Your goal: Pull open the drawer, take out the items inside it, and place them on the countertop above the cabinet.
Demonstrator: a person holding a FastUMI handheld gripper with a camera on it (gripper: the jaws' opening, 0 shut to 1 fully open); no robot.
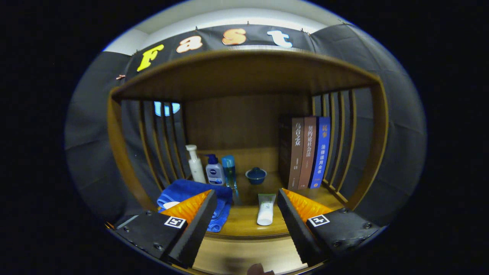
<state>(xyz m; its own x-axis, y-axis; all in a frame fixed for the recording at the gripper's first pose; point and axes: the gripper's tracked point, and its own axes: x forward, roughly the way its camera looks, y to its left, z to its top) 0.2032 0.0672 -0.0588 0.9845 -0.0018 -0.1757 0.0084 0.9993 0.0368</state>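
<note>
My gripper (pixel 246 200) is open, its two fingers spread wide with nothing pressed between them. Between and just beyond the fingers a white tube (pixel 265 209) lies on the wooden countertop (pixel 244 225) with its cap toward me. A folded blue towel (pixel 195 194) rests on the countertop by the left finger, with a small white item partly hidden at its near edge. Below the countertop edge a lighter wooden front (pixel 244 252), perhaps the drawer, shows between the fingers with a dark knob (pixel 259 269) at its lower edge.
Beyond the towel stand a white pump bottle (pixel 195 164), a blue-capped lotion bottle (pixel 214 170) and a clear blue bottle (pixel 229 170). A small blue lidded bowl (pixel 256 175) sits at the back. Three books (pixel 307 152) stand upright on the right. Slatted sides and a wooden top enclose the shelf.
</note>
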